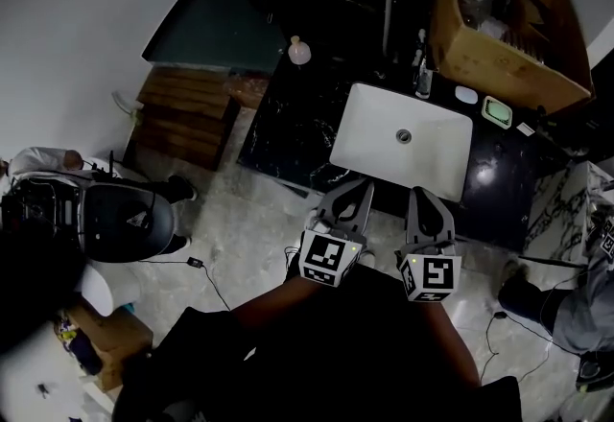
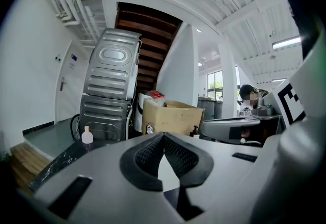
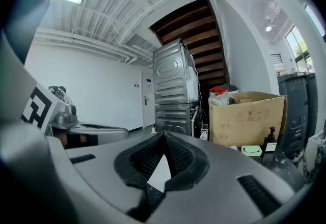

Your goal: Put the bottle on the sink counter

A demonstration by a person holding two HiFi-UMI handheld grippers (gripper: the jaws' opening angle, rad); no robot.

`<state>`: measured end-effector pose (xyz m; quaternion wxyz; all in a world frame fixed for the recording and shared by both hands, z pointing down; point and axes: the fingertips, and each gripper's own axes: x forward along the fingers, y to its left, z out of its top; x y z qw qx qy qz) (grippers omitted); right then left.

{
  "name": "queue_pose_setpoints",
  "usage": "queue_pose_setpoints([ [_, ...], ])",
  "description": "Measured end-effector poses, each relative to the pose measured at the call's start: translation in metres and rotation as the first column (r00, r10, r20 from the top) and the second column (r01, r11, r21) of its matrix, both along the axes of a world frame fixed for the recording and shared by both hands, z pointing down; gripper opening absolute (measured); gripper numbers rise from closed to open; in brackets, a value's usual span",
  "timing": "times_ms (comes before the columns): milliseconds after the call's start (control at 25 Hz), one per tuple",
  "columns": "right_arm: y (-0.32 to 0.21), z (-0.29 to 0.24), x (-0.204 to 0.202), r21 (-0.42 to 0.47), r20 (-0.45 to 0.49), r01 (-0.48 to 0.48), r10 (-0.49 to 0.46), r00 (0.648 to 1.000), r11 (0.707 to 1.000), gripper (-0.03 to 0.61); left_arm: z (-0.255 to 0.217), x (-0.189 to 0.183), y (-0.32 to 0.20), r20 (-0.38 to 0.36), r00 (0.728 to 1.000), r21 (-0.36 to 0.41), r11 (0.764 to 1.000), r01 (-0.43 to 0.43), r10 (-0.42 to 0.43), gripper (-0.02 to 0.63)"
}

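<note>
Black veined marble forms the surface [image 1: 288,132] that carries a white rectangular sink basin [image 1: 365,123]. The small pale, round-bodied plastic bottle [image 1: 299,51] stands upright at its far left corner, its long axis vertical, well apart from both tools. The left gripper [image 1: 357,195] and the right gripper [image 1: 427,199] hover side by side at the near edge of the basin. Each has its jaws together at the tips with nothing between them. The bottle lies ahead and to the left of the left gripper, past the basin's left side, so that one is the nearer. I judge a reach forward and leftward with opened jaws, taking the body from the side, would suit.
</note>
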<state>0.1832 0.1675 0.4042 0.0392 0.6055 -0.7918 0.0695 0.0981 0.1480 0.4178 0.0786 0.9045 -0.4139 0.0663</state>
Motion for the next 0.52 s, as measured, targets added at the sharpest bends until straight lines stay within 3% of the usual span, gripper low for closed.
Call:
queue_pose_setpoints([
  [520,0.029,-0.002,-0.004,0.030,0.011,0.045,-0.046,0.999,0.999,0.037,0.006,0.010,0.031,0.020,1.000,0.006,1.000,0.001,-0.001,0.015],
])
